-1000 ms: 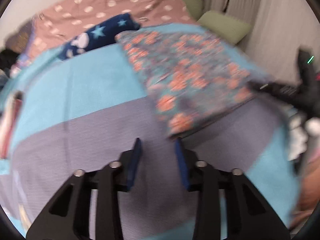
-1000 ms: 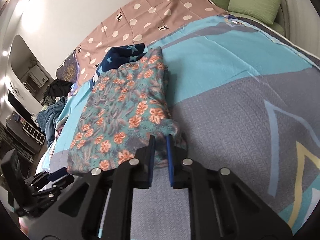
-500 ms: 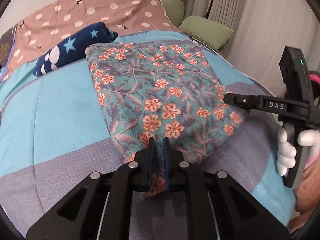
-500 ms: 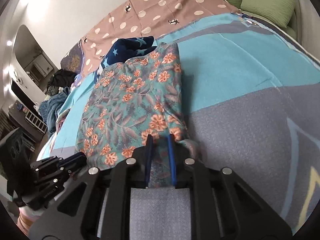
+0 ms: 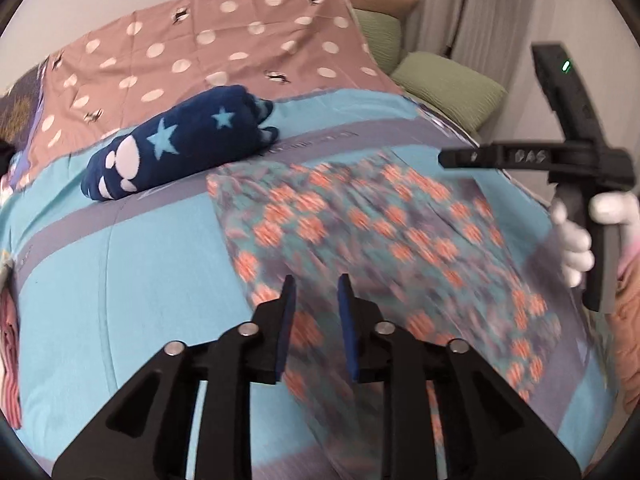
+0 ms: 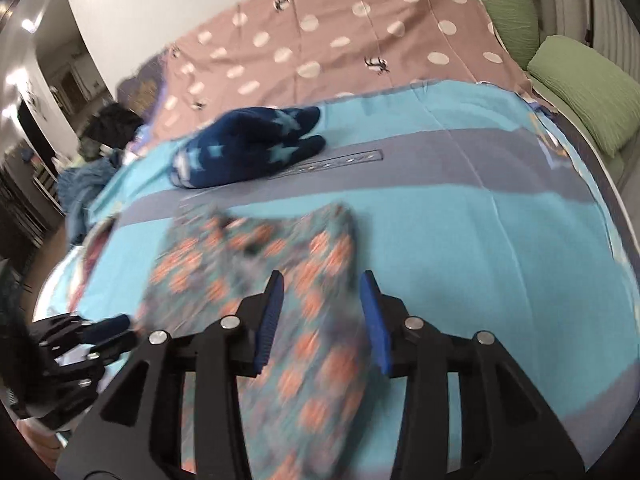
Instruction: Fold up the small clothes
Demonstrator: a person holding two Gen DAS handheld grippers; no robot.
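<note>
The teal garment with orange flowers (image 5: pixel 380 240) lies blurred on the blue and grey bedspread (image 5: pixel 120 280). My left gripper (image 5: pixel 316 284) hangs over its near left part. Its jaws are opening and the pads stand clear of the cloth seen between them. In the right wrist view the same floral garment (image 6: pixel 260 264) runs under my right gripper (image 6: pixel 321 278). That gripper's jaws are opening too, wide apart and not pressing the fabric. The right gripper (image 5: pixel 448 158) shows from the side, held by a white-gloved hand (image 5: pixel 576 240). The left gripper (image 6: pixel 116 328) sits at the lower left.
A rolled navy garment with stars (image 5: pixel 180 144) lies just beyond the floral one. Behind it spreads a brown dotted sheet (image 5: pixel 240 52). Green pillows (image 6: pixel 576 80) line the right side. A striped cloth (image 5: pixel 8 340) and a heap of clothes (image 6: pixel 80 184) sit off to the left.
Half a second ago both grippers were shut on the floral garment's near edge. Both have since moved towards the head of the bed and let go, jaws now apart.
</note>
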